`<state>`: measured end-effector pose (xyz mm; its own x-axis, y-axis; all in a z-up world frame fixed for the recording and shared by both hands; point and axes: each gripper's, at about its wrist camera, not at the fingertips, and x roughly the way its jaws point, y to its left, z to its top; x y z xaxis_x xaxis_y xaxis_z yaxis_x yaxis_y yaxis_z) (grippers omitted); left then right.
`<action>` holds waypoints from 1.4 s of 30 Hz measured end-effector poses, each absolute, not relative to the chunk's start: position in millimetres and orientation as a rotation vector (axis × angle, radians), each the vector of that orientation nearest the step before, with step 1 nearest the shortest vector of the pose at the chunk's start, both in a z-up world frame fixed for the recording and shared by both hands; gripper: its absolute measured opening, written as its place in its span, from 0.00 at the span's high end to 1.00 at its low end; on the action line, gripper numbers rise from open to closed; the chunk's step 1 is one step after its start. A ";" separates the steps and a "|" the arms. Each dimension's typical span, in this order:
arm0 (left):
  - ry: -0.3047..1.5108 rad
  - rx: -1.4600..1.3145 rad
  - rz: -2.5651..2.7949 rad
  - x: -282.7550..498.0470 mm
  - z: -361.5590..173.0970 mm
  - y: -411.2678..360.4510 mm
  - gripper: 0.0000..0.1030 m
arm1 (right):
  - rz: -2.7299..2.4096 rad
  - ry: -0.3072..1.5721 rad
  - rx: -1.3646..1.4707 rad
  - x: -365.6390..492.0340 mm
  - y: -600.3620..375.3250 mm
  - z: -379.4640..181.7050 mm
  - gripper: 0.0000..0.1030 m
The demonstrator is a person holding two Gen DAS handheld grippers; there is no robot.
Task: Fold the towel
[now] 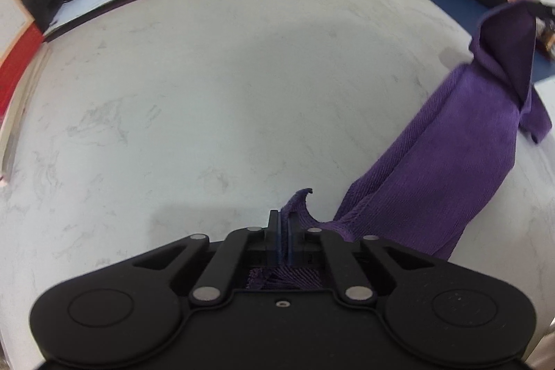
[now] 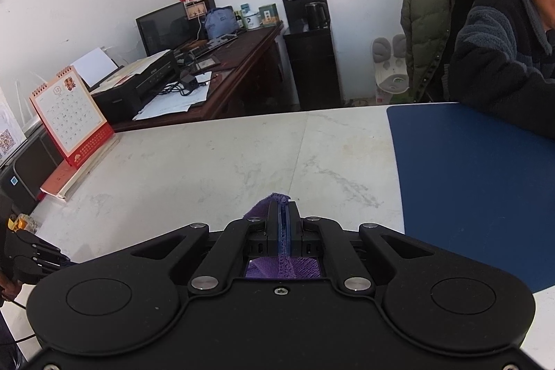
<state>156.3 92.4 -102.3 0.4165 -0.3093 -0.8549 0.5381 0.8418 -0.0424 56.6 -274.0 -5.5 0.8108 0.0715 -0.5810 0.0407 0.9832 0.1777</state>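
Above the pale marbled counter, the purple towel hangs stretched between the two claws, off the surface along most of its length. Its cloth is a deep violet with fine diagonal ribbing, and it has gathered into a long, loosely folded band with soft creases running lengthwise. At the near end, the left claw has its fingers pressed together on one corner, a small curled tip of fabric poking out above the pads and more bunched behind them. From there the band rises to the right, where a flap droops over near the far corner; that corner is pinched in the right claw, whose fingers are likewise clamped on the stitched hem, a purple tip showing past them. A blue mat covers the counter's right side, and a desk calendar stands at its left edge.
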 end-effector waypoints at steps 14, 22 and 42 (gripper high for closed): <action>1.030 0.104 -0.431 145.7 -108.4 108.6 0.97 | 0.082 0.741 0.140 78.5 -265.0 -44.1 0.92; 1.042 0.069 -0.415 144.7 -113.4 114.1 0.97 | 0.114 0.800 0.079 100.7 -245.5 -58.0 0.68; 1.036 0.023 -0.386 143.2 -113.8 118.7 0.97 | 0.112 0.846 -0.150 120.1 -191.9 -84.2 0.66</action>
<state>143.2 118.7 -113.8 0.4492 -0.3012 -0.8412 0.3223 0.9327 -0.1618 120.1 -191.9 -84.2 0.6582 0.0390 -0.7518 -0.1583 0.9835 -0.0876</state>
